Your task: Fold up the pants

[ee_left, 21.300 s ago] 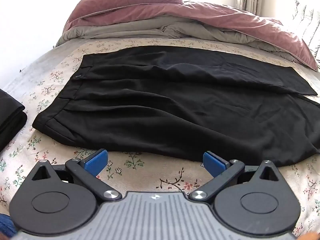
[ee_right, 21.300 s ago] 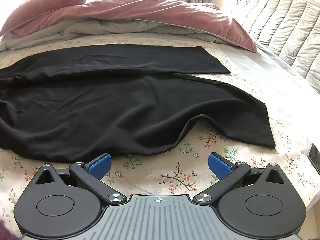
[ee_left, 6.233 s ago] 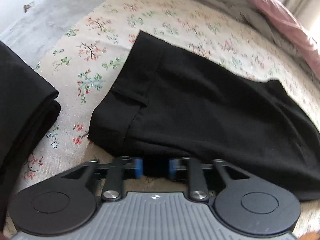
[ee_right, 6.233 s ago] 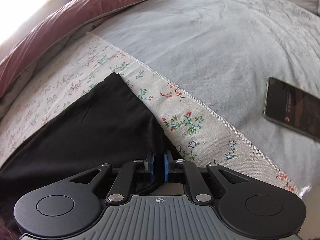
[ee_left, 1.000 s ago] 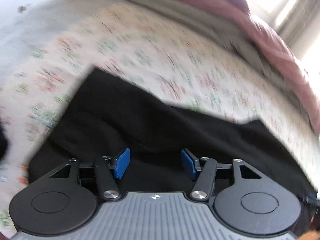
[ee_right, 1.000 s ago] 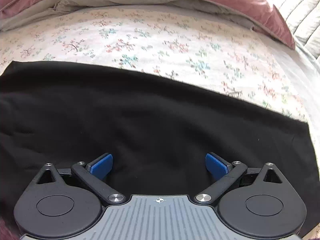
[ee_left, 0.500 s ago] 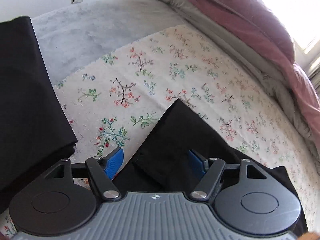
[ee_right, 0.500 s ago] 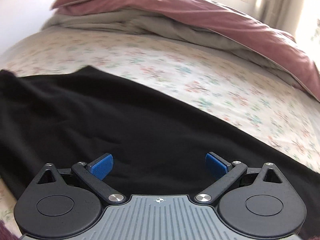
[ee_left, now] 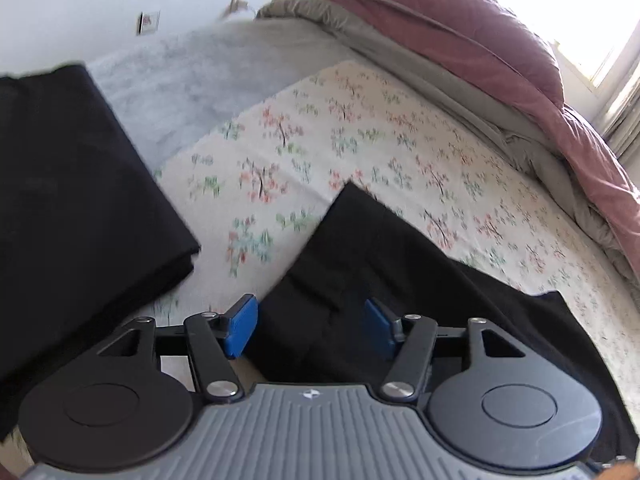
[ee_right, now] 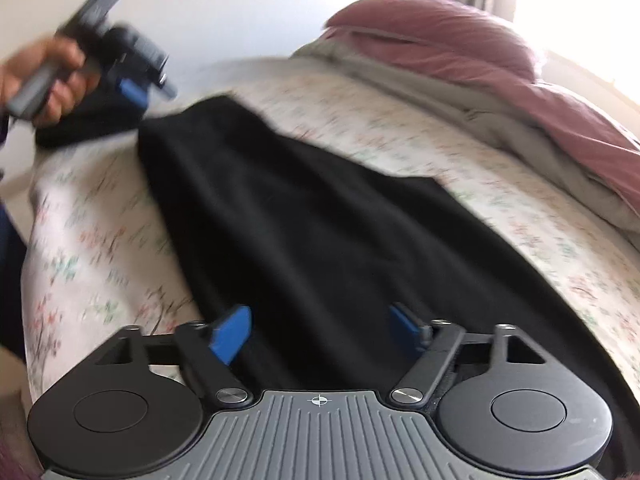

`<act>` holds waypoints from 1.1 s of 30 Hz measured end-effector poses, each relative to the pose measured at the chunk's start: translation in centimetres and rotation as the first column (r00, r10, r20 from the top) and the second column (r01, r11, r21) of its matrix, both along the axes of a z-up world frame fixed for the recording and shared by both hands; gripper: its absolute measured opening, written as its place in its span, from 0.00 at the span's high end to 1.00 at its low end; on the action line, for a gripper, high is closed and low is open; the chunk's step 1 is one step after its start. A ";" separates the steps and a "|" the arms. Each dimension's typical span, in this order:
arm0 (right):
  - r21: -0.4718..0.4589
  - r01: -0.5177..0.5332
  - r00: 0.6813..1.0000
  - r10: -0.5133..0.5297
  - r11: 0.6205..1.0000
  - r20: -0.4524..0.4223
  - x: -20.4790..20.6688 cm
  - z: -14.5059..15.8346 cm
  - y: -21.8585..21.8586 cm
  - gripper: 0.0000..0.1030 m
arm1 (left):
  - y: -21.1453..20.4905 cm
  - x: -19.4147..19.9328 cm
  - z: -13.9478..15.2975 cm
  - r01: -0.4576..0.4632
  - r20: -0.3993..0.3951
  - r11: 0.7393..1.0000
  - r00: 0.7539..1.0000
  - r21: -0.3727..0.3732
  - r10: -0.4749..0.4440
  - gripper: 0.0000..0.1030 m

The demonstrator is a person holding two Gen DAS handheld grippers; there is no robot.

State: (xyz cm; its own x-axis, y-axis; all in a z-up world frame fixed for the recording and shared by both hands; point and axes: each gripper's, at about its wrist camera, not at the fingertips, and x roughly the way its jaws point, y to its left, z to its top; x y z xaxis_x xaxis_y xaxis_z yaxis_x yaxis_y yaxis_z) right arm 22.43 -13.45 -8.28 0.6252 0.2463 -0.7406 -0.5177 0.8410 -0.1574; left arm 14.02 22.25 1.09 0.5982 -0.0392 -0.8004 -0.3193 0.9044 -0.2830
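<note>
The black pants (ee_left: 420, 280) lie on the floral sheet (ee_left: 360, 140) of the bed as one long narrow strip, which reads as the two legs already laid one on the other; the lengthwise fold therefore looks done. What is judged to be left is the crosswise folding, bringing one end over toward the other one or more times and then squaring up the bundle. In the left wrist view the left gripper (ee_left: 311, 330) sits at the near left end of the strip, its jaws spread wide, with the edge of the cloth between the blue pads (ee_left: 240, 330) but nothing pinched. In the right wrist view the right gripper (ee_right: 320, 330) hangs over the near part of the strip, jaws likewise wide apart and holding nothing, the black cloth running away from it toward the far left. That same view shows the person's left hand (ee_right: 44, 80), blurred, carrying its gripper at the far left end of the pants. A second dark folded garment (ee_left: 72, 200) lies to the left on the bed, apart from the pants. The pink duvet (ee_left: 460, 40) is heaped along the far side, well clear.
</note>
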 end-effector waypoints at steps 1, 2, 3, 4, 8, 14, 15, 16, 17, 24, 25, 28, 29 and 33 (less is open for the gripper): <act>-0.007 -0.002 1.000 0.002 1.000 -0.011 -0.1 -0.4 0.3 0.46 | -0.1 -0.3 0.0 -0.003 -0.002 1.000 1.000 0.000 0.003 0.21; -0.014 -0.006 1.000 0.006 1.000 -0.018 -0.2 -0.6 0.7 0.49 | -0.4 -0.6 -0.1 0.002 -0.007 1.000 1.000 0.013 -0.002 0.19; -0.023 -0.010 1.000 0.009 1.000 -0.023 -0.3 -0.9 1.0 0.49 | -0.8 -0.8 -0.2 0.015 -0.017 1.000 1.000 0.023 -0.015 0.15; -0.034 -0.016 1.000 0.015 0.999 -0.027 -0.4 -1.2 1.2 0.49 | -1.2 -0.8 -0.6 0.026 -0.031 0.999 0.999 0.023 -0.025 0.14; -0.090 -0.033 0.999 0.029 0.995 -0.044 -0.7 -3.1 2.2 0.52 | -3.0 -0.7 -3.1 0.038 -0.071 0.999 0.997 0.011 -0.037 0.29; 0.014 0.008 0.993 -0.006 1.000 -0.119 -0.5 -2.1 1.4 0.97 | -3.3 -1.0 -2.5 -0.012 -0.001 0.999 1.000 0.033 0.012 0.62; 0.035 0.012 0.993 -0.008 0.999 -0.121 -0.6 -1.8 1.0 0.99 | -3.3 -1.3 -1.8 -0.003 0.024 0.999 1.000 0.041 0.002 0.63; 0.048 0.013 0.993 -0.007 0.999 -0.116 -0.8 -1.4 0.9 0.99 | -3.4 -1.5 -1.4 0.006 0.035 0.999 0.999 0.052 -0.007 0.63; 0.050 0.006 0.995 -0.001 0.999 -0.105 -1.2 -0.9 0.9 0.99 | -3.4 -1.6 -1.4 0.005 0.034 0.998 0.999 0.058 -0.007 0.63; -0.024 -0.027 0.991 0.023 0.999 -0.132 -1.4 -2.2 1.5 0.99 | -4.1 -0.2 -4.4 0.070 -0.101 0.991 0.993 0.112 -0.059 0.55; -0.032 -0.025 0.991 0.020 0.999 -0.132 -1.3 -2.4 1.6 0.95 | -3.8 -0.1 -4.1 0.065 -0.101 0.993 0.993 0.095 -0.055 0.53; -0.018 -0.029 0.992 0.027 0.999 -0.121 -1.5 -1.9 1.3 0.91 | -2.7 -0.1 -3.5 0.054 -0.101 0.997 0.994 0.052 -0.049 0.41; 0.002 -0.028 0.993 0.028 1.000 -0.116 -1.5 -1.6 1.1 0.91 | -2.5 -0.1 -3.1 0.057 -0.095 0.997 0.994 0.051 -0.052 0.37; 0.086 0.024 0.993 -0.013 0.996 -0.119 -1.0 -0.5 -0.6 0.88 | -2.1 -0.4 -1.5 0.120 -0.029 0.992 0.992 0.036 -0.119 0.26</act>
